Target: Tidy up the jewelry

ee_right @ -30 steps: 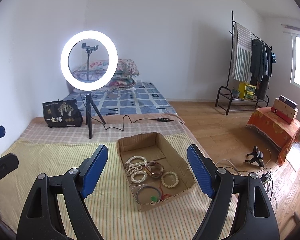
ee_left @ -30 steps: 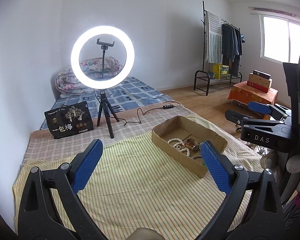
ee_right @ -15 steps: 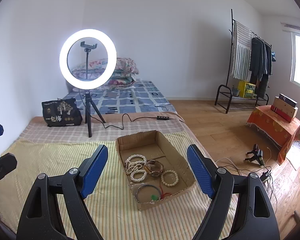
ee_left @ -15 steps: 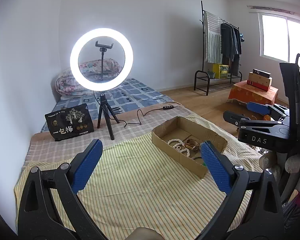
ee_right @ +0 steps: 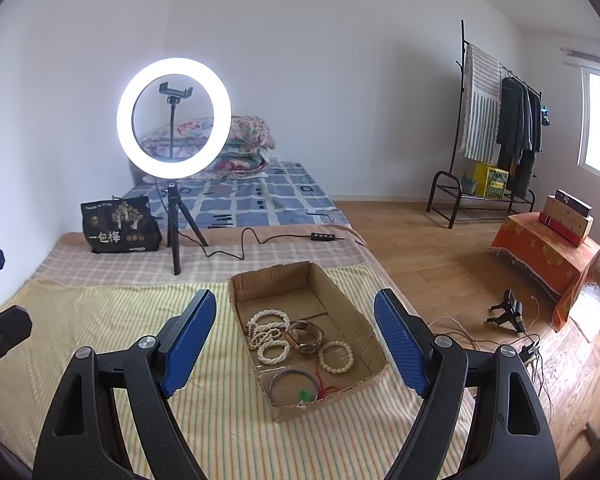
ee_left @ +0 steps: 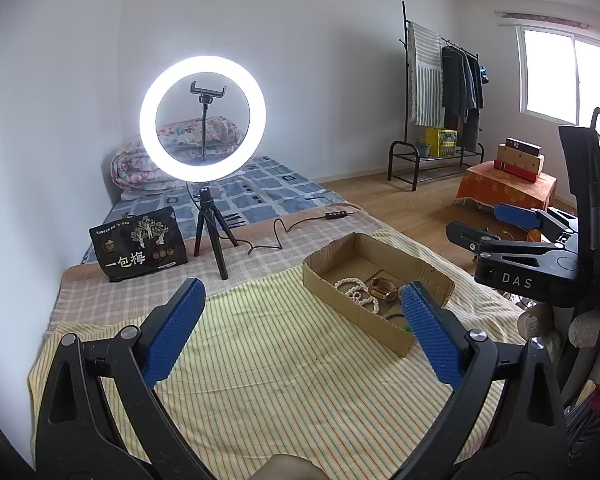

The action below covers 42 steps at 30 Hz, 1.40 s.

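Both grippers gape wide, holding nothing.

White walls close in a plain bedroom with a wood plank floor. At eleven o'clock a lit ring light stands on a small tripod (its cable trails right across the checked blanket). Behind it, folded floral quilts sit against the wall. At two o'clock stands a black clothes rack hung with dark garments; a bright window glows at three o'clock
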Each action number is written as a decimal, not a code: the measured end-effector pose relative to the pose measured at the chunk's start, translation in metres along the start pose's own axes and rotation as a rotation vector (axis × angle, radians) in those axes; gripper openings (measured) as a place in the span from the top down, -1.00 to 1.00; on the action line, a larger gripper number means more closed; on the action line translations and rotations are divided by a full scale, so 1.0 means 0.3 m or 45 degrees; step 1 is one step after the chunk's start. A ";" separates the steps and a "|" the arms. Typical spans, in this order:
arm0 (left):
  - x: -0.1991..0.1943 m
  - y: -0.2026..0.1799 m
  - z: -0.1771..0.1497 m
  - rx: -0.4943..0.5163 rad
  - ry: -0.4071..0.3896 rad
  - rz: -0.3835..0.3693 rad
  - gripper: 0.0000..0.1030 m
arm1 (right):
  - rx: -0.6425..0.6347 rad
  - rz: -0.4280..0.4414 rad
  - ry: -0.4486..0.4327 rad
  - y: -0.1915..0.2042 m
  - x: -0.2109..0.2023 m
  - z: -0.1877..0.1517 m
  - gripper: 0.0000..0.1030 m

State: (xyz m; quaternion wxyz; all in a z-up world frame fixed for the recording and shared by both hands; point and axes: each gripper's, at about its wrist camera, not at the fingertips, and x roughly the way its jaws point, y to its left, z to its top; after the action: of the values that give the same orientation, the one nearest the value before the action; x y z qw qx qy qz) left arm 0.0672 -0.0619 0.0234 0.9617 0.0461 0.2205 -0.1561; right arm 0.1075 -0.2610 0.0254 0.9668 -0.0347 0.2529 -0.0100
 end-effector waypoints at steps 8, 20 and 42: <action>0.002 -0.003 0.004 0.003 0.000 -0.001 -0.95 | -0.001 -0.003 0.000 0.000 -0.001 0.001 -0.58; -0.001 -0.004 0.002 0.004 -0.001 -0.001 -0.95 | 0.002 -0.006 -0.002 -0.007 0.001 0.001 -0.58; -0.015 -0.053 0.028 0.060 0.003 0.010 -0.95 | 0.006 -0.009 0.000 -0.014 0.000 -0.004 -0.58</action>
State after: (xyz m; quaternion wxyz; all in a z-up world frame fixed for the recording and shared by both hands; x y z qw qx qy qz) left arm 0.0618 -0.0770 0.0327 0.9607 0.0698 0.2178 -0.1575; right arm 0.1069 -0.2651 0.0247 0.9669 -0.0335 0.2527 -0.0140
